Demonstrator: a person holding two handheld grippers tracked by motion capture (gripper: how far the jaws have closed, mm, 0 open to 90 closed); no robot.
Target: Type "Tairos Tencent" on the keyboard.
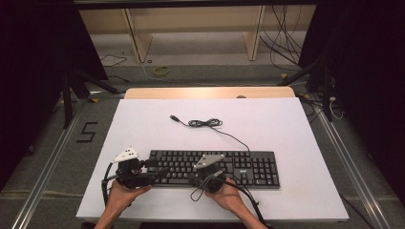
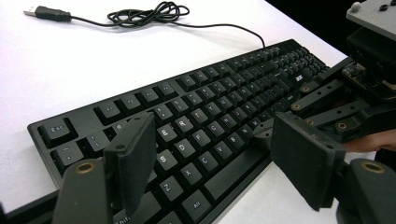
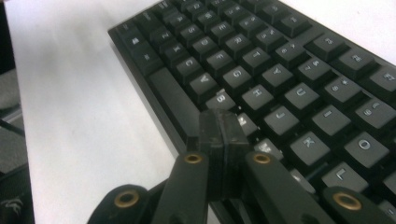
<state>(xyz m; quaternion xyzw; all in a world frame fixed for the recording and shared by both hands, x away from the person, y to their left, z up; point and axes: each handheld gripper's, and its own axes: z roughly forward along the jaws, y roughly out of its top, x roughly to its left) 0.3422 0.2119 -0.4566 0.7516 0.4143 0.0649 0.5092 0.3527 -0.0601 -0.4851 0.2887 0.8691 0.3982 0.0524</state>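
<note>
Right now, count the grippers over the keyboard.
2: the left gripper, fingers apart, over the keyboard's left end; the right gripper, fingers together, over its front edge.

The keyboard (image 1: 213,168) is matt black plastic with white printed legends; its cable (image 1: 205,123) beyond it looks like smooth dark rubber, ending in a shiny metal plug. Under the keyboard, the table (image 1: 286,124) has a smooth, matt white top. The right gripper (image 3: 223,140) shows matt black plastic with brass-coloured rivets.
</note>
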